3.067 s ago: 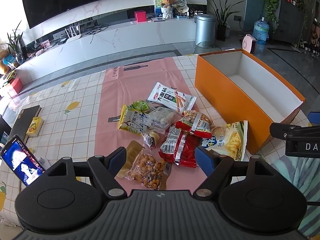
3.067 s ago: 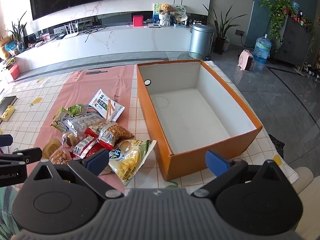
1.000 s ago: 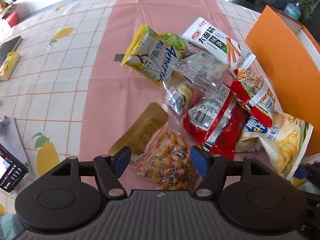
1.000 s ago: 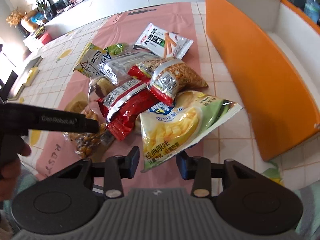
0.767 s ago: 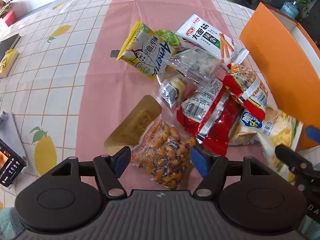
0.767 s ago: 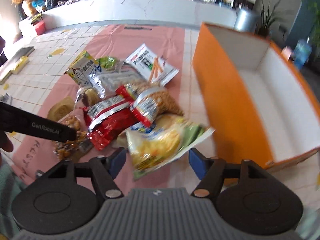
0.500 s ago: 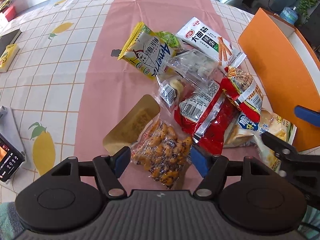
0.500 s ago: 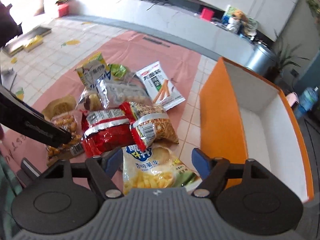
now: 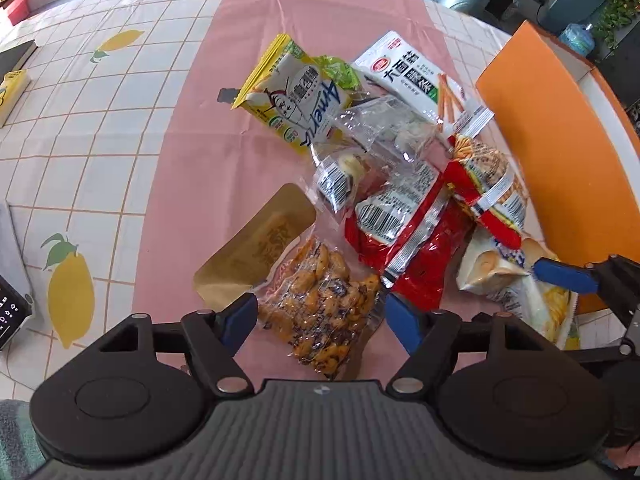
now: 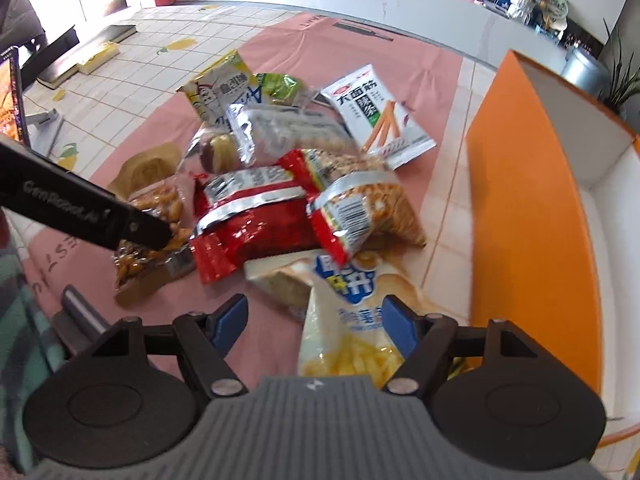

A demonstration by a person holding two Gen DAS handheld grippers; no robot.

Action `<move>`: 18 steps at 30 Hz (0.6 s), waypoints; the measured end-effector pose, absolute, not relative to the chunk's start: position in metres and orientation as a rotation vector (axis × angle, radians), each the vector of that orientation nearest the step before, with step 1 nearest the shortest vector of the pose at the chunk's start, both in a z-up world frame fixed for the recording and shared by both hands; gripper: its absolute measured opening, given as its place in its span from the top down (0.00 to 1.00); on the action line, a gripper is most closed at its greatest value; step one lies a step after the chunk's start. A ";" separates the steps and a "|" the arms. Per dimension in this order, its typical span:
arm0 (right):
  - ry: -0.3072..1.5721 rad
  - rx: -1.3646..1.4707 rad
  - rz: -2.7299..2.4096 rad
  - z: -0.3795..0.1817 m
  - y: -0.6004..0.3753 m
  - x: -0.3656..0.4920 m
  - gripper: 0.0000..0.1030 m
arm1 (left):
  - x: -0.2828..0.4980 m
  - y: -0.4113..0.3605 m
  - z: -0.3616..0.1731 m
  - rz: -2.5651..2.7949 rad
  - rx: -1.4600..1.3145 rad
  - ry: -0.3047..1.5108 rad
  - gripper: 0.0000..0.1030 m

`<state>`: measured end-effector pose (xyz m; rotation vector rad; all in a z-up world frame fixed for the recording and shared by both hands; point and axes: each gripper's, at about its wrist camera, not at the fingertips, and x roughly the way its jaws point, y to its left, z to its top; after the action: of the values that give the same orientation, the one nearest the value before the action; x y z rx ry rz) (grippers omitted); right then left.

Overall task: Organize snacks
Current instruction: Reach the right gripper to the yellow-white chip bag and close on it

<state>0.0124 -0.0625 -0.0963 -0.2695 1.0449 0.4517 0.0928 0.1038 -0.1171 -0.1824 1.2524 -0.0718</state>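
Note:
A pile of snack bags lies on the pink runner point(image 9: 192, 128). My left gripper point(image 9: 320, 320) hangs over a clear bag of nuts point(image 9: 320, 304); its jaws are opening with the bag between them, pads not pressing. My right gripper point(image 10: 316, 324) stands open astride a yellow-and-white chips bag point(image 10: 348, 320). One blue finger point(image 9: 564, 276) of the right gripper shows in the left wrist view. A red bag point(image 9: 416, 248) and a peanut bag point(image 9: 488, 184) lie just beyond. The orange box point(image 10: 528, 200) stands to the right, white inside.
A white stick-biscuit bag point(image 9: 412, 76), a yellow-green bag point(image 9: 296, 96), a clear bag point(image 9: 392, 132) and a gold pouch point(image 9: 256, 248) lie in the pile. A phone point(image 9: 8, 308) and a yellow box point(image 9: 12, 88) sit at the far left.
Both grippers came down from high over the table to the pile. The right gripper's jaws widened and it rolled and shifted so the chips bag lies between its fingers. The left stays over the nuts.

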 end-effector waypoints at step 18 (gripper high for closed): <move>1.062 -0.221 0.404 -0.118 -0.081 0.037 0.27 | 0.098 0.103 -0.137 0.069 -0.226 1.279 0.00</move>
<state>0.0370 -0.0806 -0.1179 -0.2211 1.0621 0.4039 0.0979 0.1033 -0.1369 -0.2258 1.2788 0.0694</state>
